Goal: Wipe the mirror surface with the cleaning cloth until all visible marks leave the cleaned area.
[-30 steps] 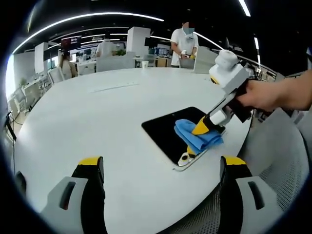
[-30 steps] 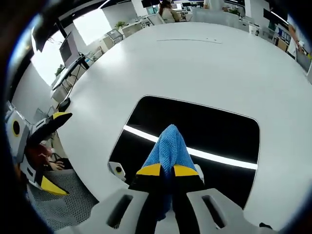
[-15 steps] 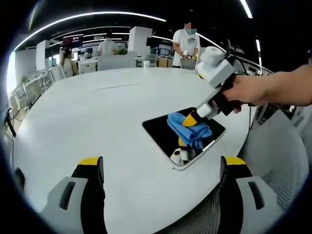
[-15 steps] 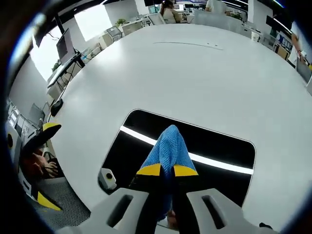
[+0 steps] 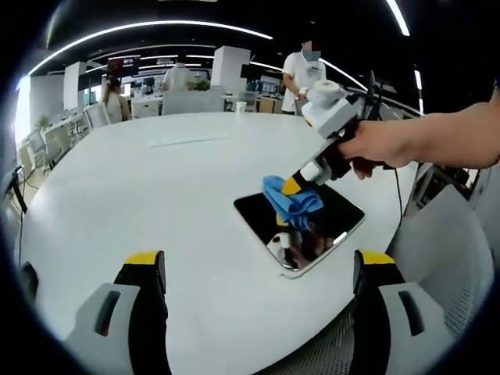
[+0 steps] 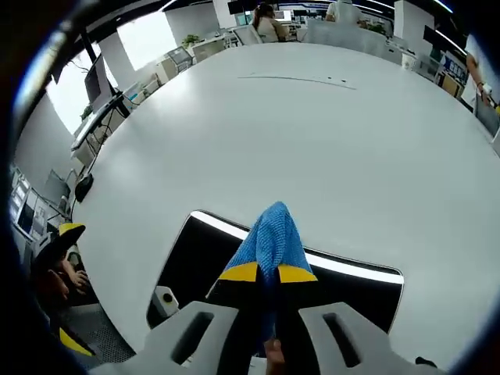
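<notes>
The right gripper [image 6: 262, 273] has its yellow-tipped jaws pinched together on a blue cloth [image 6: 269, 238] of nubbly, woven-looking fabric, bunched into a soft peak that sticks out past the tips. Under the cloth lies the mirror [image 5: 301, 226], a glossy dark rectangle with rounded corners, flat on a smooth white round table [image 5: 156, 187]. The left gripper [image 5: 258, 269] holds its jaws wide apart, well short of the mirror. No writing is readable.

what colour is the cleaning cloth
Blue; the cleaning cloth shows best in the right gripper view, clamped in the right gripper.
</notes>
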`<state>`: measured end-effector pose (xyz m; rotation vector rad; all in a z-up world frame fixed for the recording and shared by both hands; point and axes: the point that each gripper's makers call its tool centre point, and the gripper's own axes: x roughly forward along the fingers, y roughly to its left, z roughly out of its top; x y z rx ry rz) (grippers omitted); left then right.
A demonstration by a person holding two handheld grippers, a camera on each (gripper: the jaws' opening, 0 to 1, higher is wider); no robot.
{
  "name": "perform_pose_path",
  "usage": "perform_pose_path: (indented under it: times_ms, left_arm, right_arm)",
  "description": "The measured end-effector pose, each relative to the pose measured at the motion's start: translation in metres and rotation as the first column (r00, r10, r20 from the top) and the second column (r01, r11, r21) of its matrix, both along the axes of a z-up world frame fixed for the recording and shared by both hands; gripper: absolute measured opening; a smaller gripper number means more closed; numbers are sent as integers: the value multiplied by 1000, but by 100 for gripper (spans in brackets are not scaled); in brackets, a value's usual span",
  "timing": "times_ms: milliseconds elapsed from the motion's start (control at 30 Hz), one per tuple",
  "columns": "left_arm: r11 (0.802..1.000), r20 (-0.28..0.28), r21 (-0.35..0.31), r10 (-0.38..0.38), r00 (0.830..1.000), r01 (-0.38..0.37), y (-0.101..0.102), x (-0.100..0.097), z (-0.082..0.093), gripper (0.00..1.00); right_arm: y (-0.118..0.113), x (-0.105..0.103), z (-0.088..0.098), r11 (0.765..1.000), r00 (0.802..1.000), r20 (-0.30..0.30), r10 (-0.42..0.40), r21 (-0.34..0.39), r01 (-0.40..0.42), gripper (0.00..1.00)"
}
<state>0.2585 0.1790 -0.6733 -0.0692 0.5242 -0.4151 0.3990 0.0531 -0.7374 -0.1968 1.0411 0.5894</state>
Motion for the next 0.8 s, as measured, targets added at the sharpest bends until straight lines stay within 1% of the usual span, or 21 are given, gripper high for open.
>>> perform_pose_path:
  times_ms: [67, 200, 267, 367, 500, 633, 800]
  left_arm:
    - [1000, 2, 18, 7, 1000, -7, 3, 0, -1, 99]
    - [998, 3, 58, -26, 1000, 26, -2, -1, -2, 99]
    - [998, 2, 60, -27, 1000, 27, -3, -1, -2, 99]
    - [997, -3, 65, -28, 1000, 28, -2, -2, -3, 99]
    - [996, -21, 79, -32, 999, 33, -1, -2, -7, 99]
    - [996, -17, 87, -31, 999, 33, -1, -2, -7, 99]
    - [995, -11, 95, -18, 1000, 19, 2, -1, -6, 99]
  right_arm:
    - [1, 3, 0, 1000, 1000, 7, 18, -15, -18, 1]
    - [1, 7, -1, 999, 999, 2, 36, -23, -36, 1]
    - [0, 5, -1, 999, 999, -1, 39, -21, -39, 1]
    - [0, 4, -1, 999, 999, 9, 48, -16, -48, 1]
    - [-1, 4, 0, 999, 999, 11, 44, 5, -44, 1]
    - [-1, 3, 0, 998, 998, 13, 55, 10, -55, 1]
    - [-1, 3, 1, 999, 999, 7, 48, 9, -48, 1]
